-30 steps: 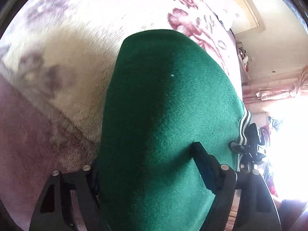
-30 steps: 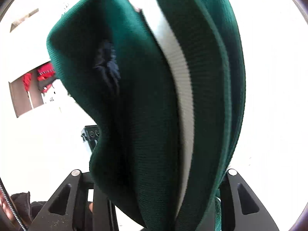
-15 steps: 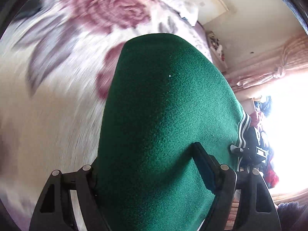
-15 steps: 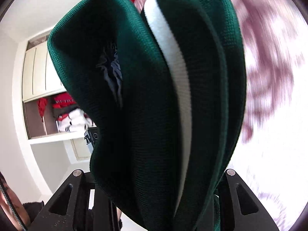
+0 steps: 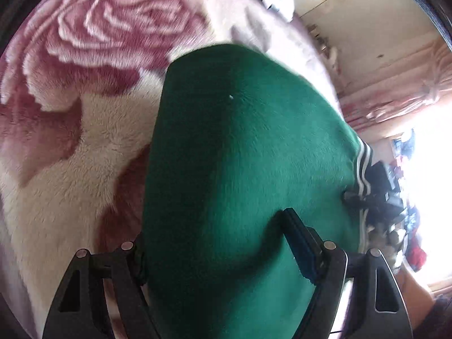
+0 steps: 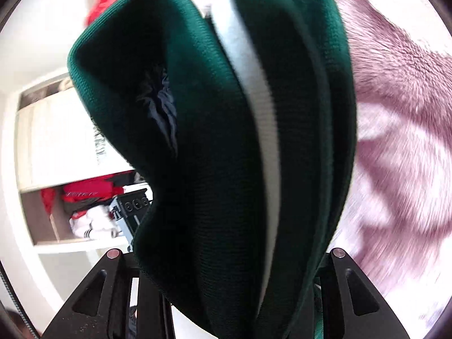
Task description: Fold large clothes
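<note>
So I hold the green top [image 5: 243, 169] up over the rose blanket [image 5: 93, 65] with 2 claws; my left claw [image 5: 226, 257] squeezes a fat bunch; my right claw [image 6: 226, 276] pinches the striped hem [image 6: 262, 113], so it hangs flat for folding.

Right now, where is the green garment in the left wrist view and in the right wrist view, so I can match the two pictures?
Left wrist view: the green garment fills the centre and lower middle, bulging up between the fingers.
Right wrist view: the green garment fills the centre from top to bottom, bunched in folds, its white stripe showing.
Shared landmark: the rose-patterned blanket, at left in the left wrist view and at right in the other.
</note>
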{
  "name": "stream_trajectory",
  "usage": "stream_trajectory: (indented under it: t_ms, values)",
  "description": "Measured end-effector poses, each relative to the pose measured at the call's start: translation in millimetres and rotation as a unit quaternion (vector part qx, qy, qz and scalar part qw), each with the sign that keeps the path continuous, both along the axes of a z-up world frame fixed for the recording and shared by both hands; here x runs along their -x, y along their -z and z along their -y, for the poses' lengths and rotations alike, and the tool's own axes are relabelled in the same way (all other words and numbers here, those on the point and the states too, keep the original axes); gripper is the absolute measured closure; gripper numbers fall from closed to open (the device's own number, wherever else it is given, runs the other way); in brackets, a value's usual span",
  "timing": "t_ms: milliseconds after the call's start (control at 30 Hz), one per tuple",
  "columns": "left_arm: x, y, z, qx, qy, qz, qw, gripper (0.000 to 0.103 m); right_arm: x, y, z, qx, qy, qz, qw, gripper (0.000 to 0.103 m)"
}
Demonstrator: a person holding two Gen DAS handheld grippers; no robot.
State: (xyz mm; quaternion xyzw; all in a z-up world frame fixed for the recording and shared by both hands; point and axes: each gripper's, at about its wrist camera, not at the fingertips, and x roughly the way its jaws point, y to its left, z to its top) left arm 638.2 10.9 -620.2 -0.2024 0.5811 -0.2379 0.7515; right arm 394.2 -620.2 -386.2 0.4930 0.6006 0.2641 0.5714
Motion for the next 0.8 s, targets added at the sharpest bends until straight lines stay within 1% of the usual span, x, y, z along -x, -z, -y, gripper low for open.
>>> stream_trajectory:
  t_ms: [33,67,100,133,167,200,233,267,300,333,367,400,433,467,500,533,567,633,667,700,733,767,800]
  values:
    - [-2,7,-3,0.007,0.003,-0.009,0.9999,0.027,-3,9,1,0.004,0.001,-0.012,1.000,0.063]
    - [-2,7,-5,0.012,0.003,-0.010,0.9999,0.027,-5,12,0,0.002,-0.006,-0.017,1.000,0.061]
    - [1,4,-6,0.007,0.008,-0.009,0.9999,0.027,-6,12,-2,0.004,-0.010,-0.017,1.000,0.056]
    - [3,0,-6,0.000,0.013,-0.006,0.9999,0.027,-5,9,-3,0.015,-0.013,-0.024,1.000,0.050]
    - [8,-5,-7,-0.014,0.013,-0.004,0.9998,0.027,0,1,-12,0.035,-0.022,-0.026,0.999,0.046]
    - [9,-9,-9,-0.026,0.011,-0.003,0.9996,0.026,-2,-6,-14,0.065,-0.031,-0.021,0.997,0.038]
    - [13,-15,-11,-0.041,0.006,0.001,0.9991,0.026,2,-17,-16,0.112,-0.037,-0.017,0.993,0.024]
    - [18,-22,-13,-0.063,-0.003,0.009,0.9980,0.026,9,-27,-19,0.147,-0.039,-0.015,0.988,0.020]
    - [22,-30,-14,-0.086,-0.012,0.016,0.9961,0.022,18,-41,-23,0.190,-0.041,-0.006,0.981,0.020]
    - [32,-40,-15,-0.116,-0.020,0.030,0.9926,0.018,10,-54,-28,0.237,-0.044,0.006,0.971,0.017]
    - [42,-48,-13,-0.147,-0.026,0.044,0.9878,0.011,21,-70,-37,0.289,-0.051,0.019,0.956,0.016]
    - [50,-53,-11,-0.180,-0.032,0.055,0.9816,0.007,31,-82,-47,0.339,-0.060,0.026,0.938,0.011]
    - [63,-63,-7,-0.212,-0.035,0.068,0.9742,0.007,31,-101,-54,0.394,-0.067,0.036,0.916,0.008]
    - [70,-68,-7,-0.229,-0.036,0.076,0.9698,0.006,45,-112,-66,0.438,-0.071,0.044,0.895,0.008]
    - [84,-76,-3,-0.252,-0.041,0.088,0.9628,0.005,54,-126,-75,0.483,-0.074,0.049,0.871,0.008]
    - [95,-81,0,-0.262,-0.043,0.096,0.9592,0.004,65,-133,-78,0.516,-0.072,0.052,0.852,0.007]
    - [109,-89,4,-0.275,-0.045,0.106,0.9546,0.002,75,-139,-78,0.536,-0.068,0.053,0.840,0.007]
    - [130,-102,10,-0.306,-0.062,0.125,0.9419,0.002,118,-155,-100,0.563,-0.055,0.057,0.822,0.005]
    - [144,-111,14,-0.309,-0.060,0.134,0.9396,0.001,137,-164,-109,0.578,-0.047,0.058,0.813,0.004]
    - [154,-119,17,-0.316,-0.060,0.140,0.9365,0.001,152,-169,-120,0.589,-0.037,0.059,0.805,0.004]
    - [166,-129,21,-0.320,-0.061,0.145,0.9343,0.001,174,-182,-137,0.599,-0.026,0.062,0.798,0.003]
    - [176,-139,23,-0.315,-0.058,0.147,0.9358,0.001,204,-197,-155,0.608,-0.014,0.065,0.791,0.003]
    - [188,-151,25,-0.315,-0.058,0.149,0.9355,0.001,221,-210,-156,0.615,-0.004,0.069,0.785,0.003]
